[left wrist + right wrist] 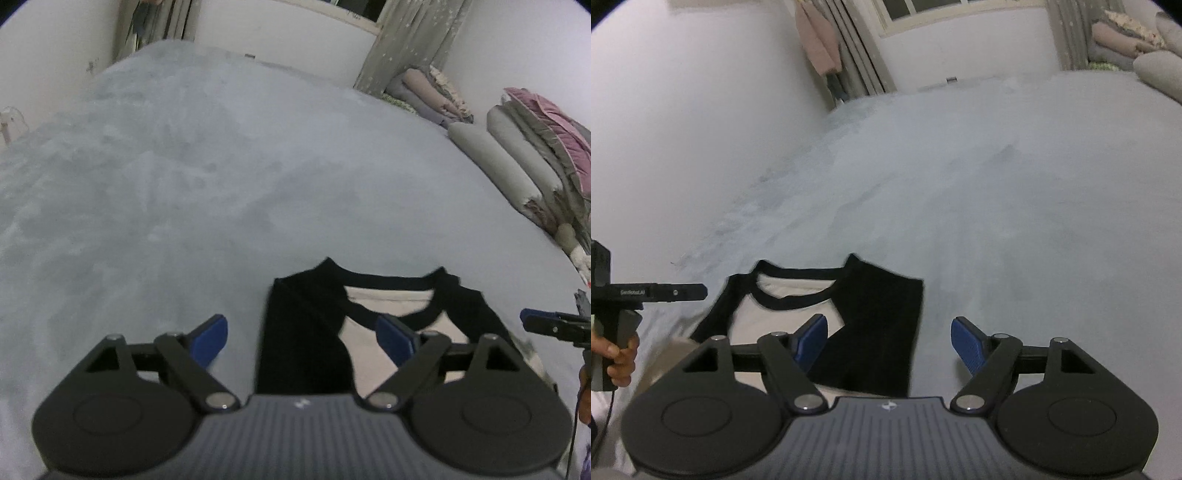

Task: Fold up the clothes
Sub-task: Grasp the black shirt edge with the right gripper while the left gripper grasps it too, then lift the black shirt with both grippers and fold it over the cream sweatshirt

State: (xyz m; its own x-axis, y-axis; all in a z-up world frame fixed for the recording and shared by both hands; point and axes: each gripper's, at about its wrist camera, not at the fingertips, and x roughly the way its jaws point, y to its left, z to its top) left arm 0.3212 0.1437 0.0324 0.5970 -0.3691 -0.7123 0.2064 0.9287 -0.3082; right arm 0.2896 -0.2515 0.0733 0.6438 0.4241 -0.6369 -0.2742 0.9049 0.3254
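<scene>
A folded T-shirt [306, 332] with a cream body, black sleeves and black collar lies flat on the pale blue bedcover [184, 177]. In the right wrist view the same shirt [871, 317] sits just ahead, collar away from me. My left gripper [306, 338] stands open above the shirt's left black sleeve, nothing between its blue pads. My right gripper [888, 341] is open too, over the shirt's right edge, holding nothing. The left gripper's finger [674, 291] shows at the left edge of the right wrist view, with a hand [618, 358] on its handle.
Rolled grey and pink bedding [535, 155] is stacked along the bed's right side. More folded blankets [428, 96] lie by a curtain [406, 48] at the far corner. White walls border the bed; a pink garment [820, 37] hangs by the window.
</scene>
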